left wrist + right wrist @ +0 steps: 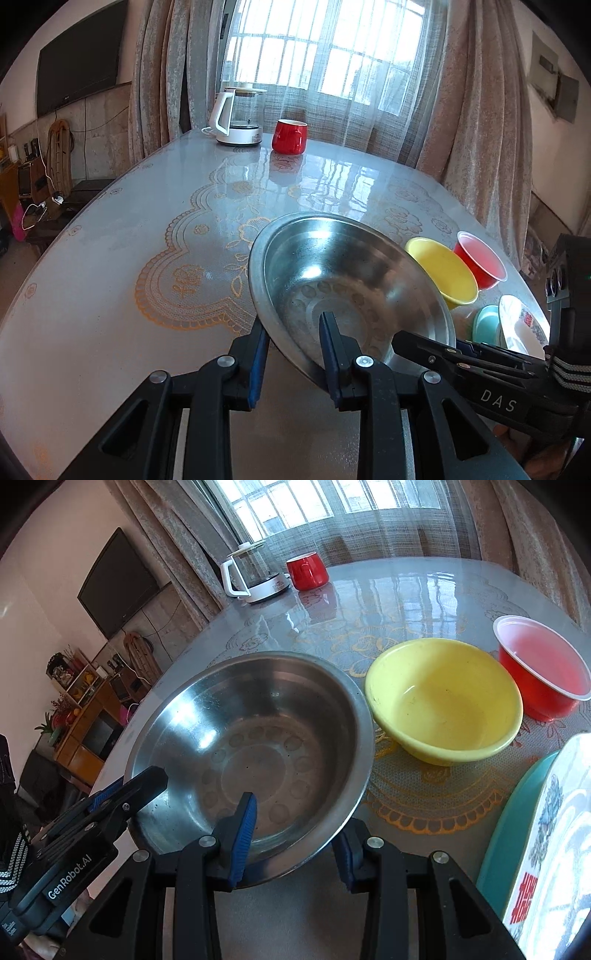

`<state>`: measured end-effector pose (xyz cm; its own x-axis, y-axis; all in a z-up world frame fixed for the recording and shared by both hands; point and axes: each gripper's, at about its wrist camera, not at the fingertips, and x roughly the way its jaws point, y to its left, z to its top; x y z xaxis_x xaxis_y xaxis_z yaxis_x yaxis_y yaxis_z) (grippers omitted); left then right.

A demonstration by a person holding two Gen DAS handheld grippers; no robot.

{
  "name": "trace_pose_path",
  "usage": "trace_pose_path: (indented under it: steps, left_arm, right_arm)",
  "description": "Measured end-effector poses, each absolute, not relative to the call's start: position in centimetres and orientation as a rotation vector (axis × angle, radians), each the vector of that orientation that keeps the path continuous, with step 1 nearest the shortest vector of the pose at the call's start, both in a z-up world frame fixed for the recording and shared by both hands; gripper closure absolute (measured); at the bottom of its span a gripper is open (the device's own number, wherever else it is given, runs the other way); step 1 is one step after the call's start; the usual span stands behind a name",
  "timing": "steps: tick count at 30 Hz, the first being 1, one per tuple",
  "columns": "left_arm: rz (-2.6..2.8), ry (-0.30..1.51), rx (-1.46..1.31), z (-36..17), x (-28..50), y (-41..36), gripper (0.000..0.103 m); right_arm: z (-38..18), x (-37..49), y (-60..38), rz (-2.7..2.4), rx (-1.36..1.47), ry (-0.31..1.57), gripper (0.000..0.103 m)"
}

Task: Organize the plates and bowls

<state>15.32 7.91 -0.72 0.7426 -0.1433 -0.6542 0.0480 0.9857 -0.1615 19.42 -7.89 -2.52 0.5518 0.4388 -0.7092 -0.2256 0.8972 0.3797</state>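
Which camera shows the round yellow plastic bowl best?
The right wrist view: the round yellow plastic bowl sits whole and large there, its inside open to see. In the left wrist view it is smaller, near the edge, partly hidden behind the steel basin.

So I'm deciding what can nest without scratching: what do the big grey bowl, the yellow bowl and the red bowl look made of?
Big grey bowl: metal, probably stainless steel, brushed and shiny, with window glare and stamped circles in its base. Yellow bowl: opaque with a soft sheen, likely plastic or melamine, faintly scuffed. Red bowl: thin, translucent walls under a pale rolled rim, so probably disposable plastic.
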Motion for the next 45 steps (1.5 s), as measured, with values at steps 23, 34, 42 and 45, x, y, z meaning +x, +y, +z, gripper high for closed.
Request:
trace_pose_path:
  steps: [23, 34, 42, 45]
  left_arm:
    - [-0.127, 0.720, -0.194, -0.7, 8.9, 8.5, 0.074]
    - [-0.117, 0.764, -0.251, -1.9, 7.2, 9.5, 0.073]
    - [-0.108, 0.785, -0.254, -2.3, 7.2, 9.7, 0.072]
    - [-0.102, 0.790, -0.257, -2.4, 7.3, 9.9, 0.072]
  right_arm:
    - [-2.6, 14.7, -7.3, 0.434, 0.229, 0.889, 0.064]
    - [-2.6, 12.7, -6.6, 0.448, 0.200, 0.885, 0.064]
    - [-2.8, 12.6, -6.3, 0.450, 0.181, 0.880, 0.065]
    - [-2.8, 12.6, -6.2, 0.454, 0.178, 0.877, 0.065]
